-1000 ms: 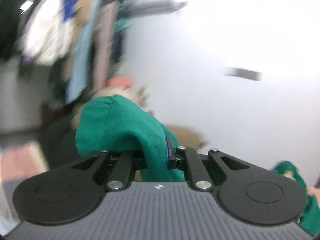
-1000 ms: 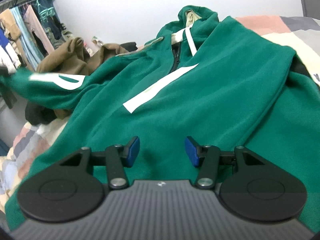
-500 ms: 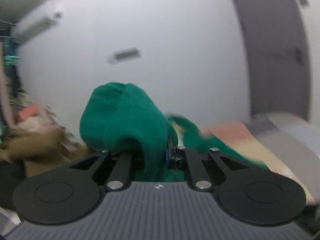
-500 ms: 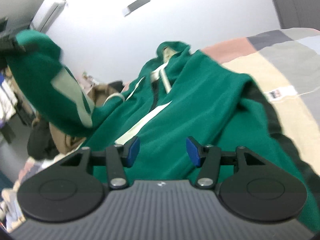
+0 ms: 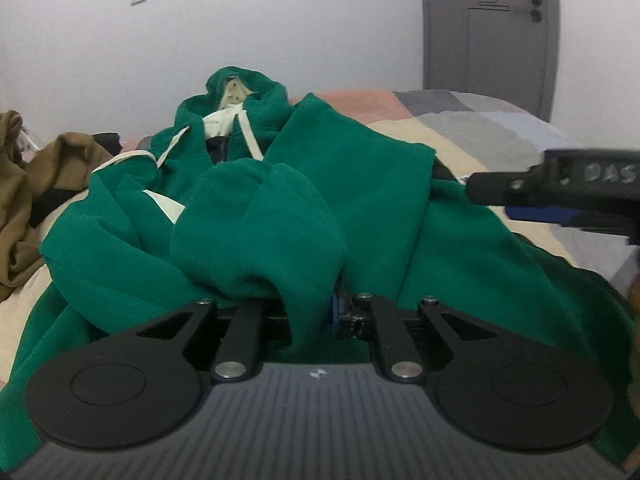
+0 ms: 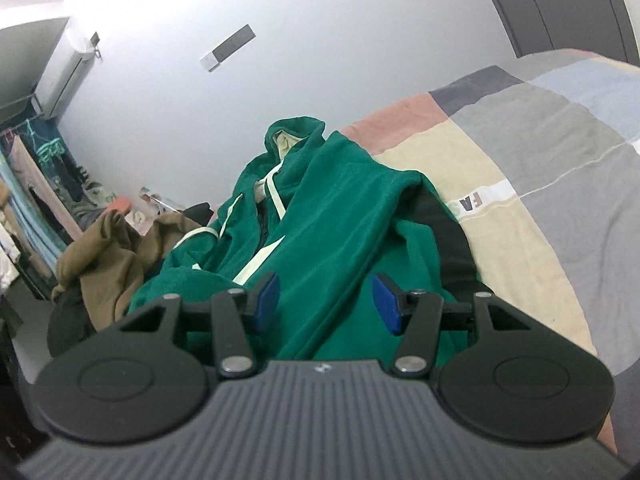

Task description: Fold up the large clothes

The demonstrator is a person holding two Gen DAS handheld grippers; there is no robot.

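Hoodie spread on the bed, hood toward the wall. Sleeve cuff bunched on top of its front. Pile of clothes to the left, door behind on the right.

A: The hoodie?
B: Deep green, cream drawstrings and stripes; the heap of clothes beside it is olive-brown.
A: The bedspread?
B: Patchwork; pink, beige, grey, pale blue blocks.

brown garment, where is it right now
The brown garment lies crumpled at the far left of the left wrist view, on the bed beside the green hoodie; the right wrist view shows it left of the hoodie too.
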